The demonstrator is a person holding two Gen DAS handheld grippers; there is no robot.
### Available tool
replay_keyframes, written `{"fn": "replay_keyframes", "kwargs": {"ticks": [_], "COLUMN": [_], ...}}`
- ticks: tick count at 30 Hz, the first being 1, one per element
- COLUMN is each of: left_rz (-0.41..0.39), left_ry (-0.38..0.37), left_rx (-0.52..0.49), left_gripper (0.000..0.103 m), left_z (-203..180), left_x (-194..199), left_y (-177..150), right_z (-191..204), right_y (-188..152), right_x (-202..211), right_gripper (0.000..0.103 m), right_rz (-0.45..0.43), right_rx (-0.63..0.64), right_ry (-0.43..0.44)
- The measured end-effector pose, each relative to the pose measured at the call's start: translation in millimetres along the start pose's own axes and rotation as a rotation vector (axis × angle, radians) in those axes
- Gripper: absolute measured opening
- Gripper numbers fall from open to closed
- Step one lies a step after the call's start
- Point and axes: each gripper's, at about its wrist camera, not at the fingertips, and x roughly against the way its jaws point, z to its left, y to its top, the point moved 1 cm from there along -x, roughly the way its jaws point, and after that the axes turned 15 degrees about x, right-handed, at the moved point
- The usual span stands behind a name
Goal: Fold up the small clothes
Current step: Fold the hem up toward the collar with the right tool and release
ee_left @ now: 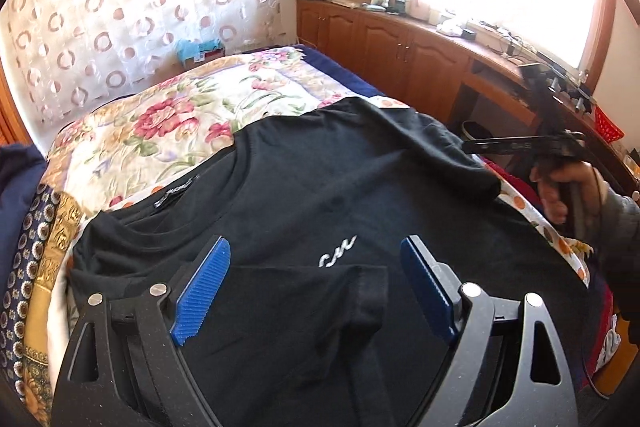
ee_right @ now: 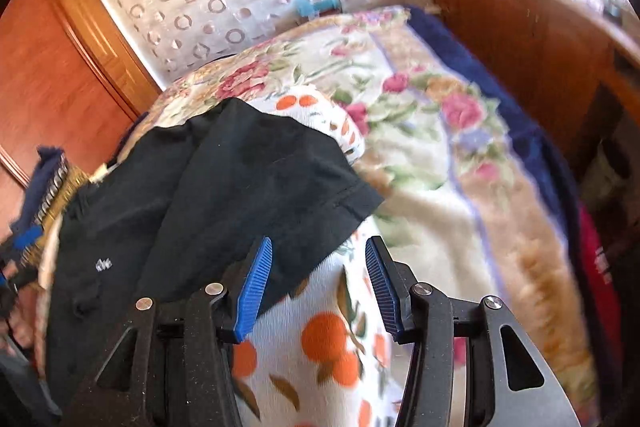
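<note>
A black T-shirt [ee_left: 320, 195] with a small white logo [ee_left: 338, 251] lies spread on the bed. One sleeve [ee_left: 320, 307] is folded in over the chest. My left gripper [ee_left: 316, 263] is open just above that folded sleeve, holding nothing. The other sleeve [ee_right: 280, 171] lies out flat on the orange-print cloth [ee_right: 332, 343]. My right gripper [ee_right: 318, 267] is open just past that sleeve's edge, empty; it shows from the side in the left wrist view [ee_left: 480, 145], by the sleeve hem.
A floral blanket [ee_left: 192, 107] covers the bed beyond the shirt. Folded patterned fabrics [ee_left: 36, 267] lie at the left. A wooden cabinet [ee_left: 400, 43] with clutter runs along the right under a bright window. A wooden door [ee_right: 60, 67] stands at the left.
</note>
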Motion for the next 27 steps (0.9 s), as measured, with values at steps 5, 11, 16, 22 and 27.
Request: {"fn": "replay_keyframes", "kwargs": {"ticks": [5, 11, 16, 22, 27], "left_rz": [0.013, 0.015, 0.014, 0.009, -0.005], "left_ry": [-0.004, 0.004, 0.014, 0.04, 0.058], "left_rx": [0.006, 0.028, 0.043, 0.073, 0.1], "left_gripper": [0.088, 0.088, 0.088, 0.088, 0.088], "left_z": [2.7, 10.2, 21.9, 40.3, 56.0], "left_x": [-2.6, -2.7, -1.2, 2.7, 6.6], "left_y": [-3.6, -9.4, -17.9, -24.7, -28.4], "right_z": [-9.7, -7.9, 6.6, 67.6, 151.4], "right_y": [9.6, 24.3, 34.7, 55.9, 64.4], "right_x": [-8.8, -1.5, 11.2, 53.8, 80.1], "right_gripper": [0.051, 0.02, 0.005, 0.004, 0.005], "right_rz": [0.018, -0.004, -0.04, -0.129, -0.183], "right_rx": [-0.057, 0.002, 0.085, 0.23, 0.393], "right_ry": [0.063, 0.037, -0.045, -0.036, 0.115]}}
